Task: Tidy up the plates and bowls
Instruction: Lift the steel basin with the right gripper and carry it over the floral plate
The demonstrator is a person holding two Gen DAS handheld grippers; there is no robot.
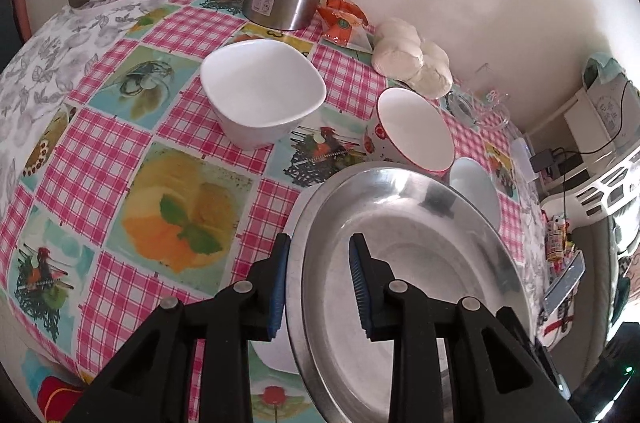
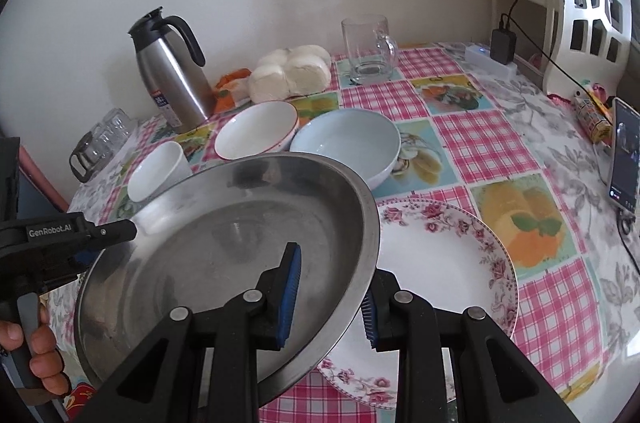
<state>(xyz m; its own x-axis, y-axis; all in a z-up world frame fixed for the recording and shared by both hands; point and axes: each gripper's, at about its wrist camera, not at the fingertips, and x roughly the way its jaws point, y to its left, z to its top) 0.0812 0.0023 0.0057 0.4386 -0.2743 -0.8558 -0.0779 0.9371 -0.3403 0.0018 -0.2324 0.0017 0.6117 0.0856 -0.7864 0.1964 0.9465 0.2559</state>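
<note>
— Two grippers on one dish? Left wrist first.
— My left gripper (image 1: 318, 287) clamps the steel plate (image 1: 408, 263) rim, above the tablecloth (image 1: 120, 151).
— Right wrist?
— My right gripper (image 2: 332, 297) pinches its opposite rim, over the floral plate (image 2: 440, 263).

round steel pan (image 2: 224, 243): brushed metal, dull sheen, between the claw's pads;
claw pads (image 2: 294, 273): blue ribbed rubber on matt black plastic;
flowered white plate (image 2: 440, 263): glossy ceramic, under the claw;
checked tablecloth (image 2: 480, 143): smooth, shiny plastic;
tall flask (image 2: 172, 71): polished steel, far beyond
</note>
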